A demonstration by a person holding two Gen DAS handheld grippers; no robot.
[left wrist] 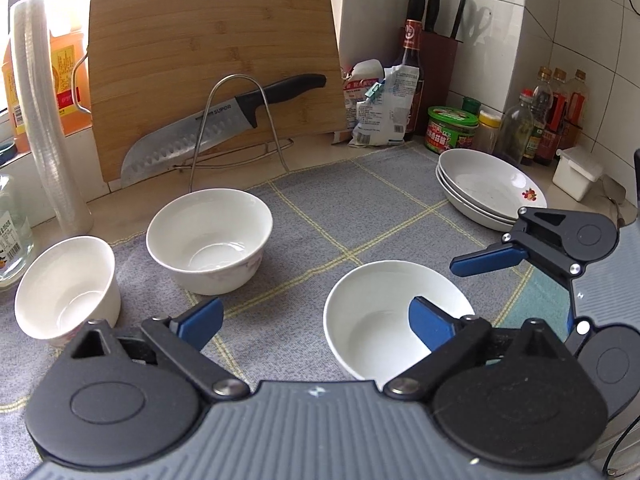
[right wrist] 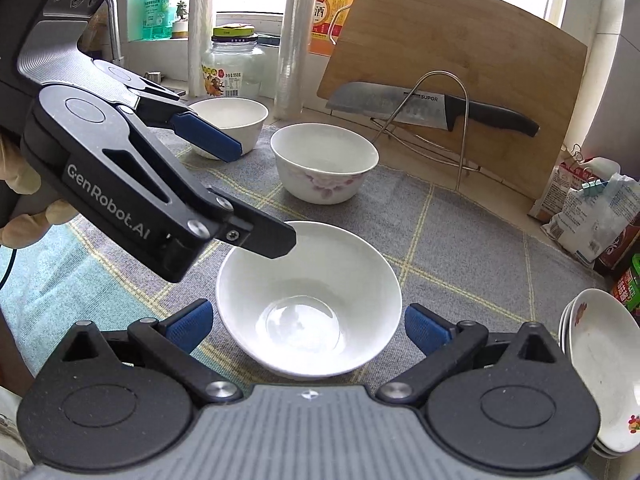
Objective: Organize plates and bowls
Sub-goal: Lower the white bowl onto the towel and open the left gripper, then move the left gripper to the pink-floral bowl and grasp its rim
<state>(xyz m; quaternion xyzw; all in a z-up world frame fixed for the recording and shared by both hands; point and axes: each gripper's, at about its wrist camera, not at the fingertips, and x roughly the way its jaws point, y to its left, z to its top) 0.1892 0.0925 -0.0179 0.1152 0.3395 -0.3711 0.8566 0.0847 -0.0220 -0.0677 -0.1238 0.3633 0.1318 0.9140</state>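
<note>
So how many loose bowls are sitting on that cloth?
3: a near bowl between the two pairs of open jaws, a flowered bowl mid-cloth, and a far bowl at the left edge. None seem hidden.

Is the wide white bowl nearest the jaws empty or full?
Empty: the wide white bowl stands upright on the cloth, its bare glossy bottom showing in both views.

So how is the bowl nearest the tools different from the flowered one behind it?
The near bowl is plain white, wide and flared; the flowered bowl has pink blossoms on its side and steeper, deeper walls. The near one sits closest to the tools, the flowered one nearer the cutting board. Both stand upright and empty on the cloth.
</note>
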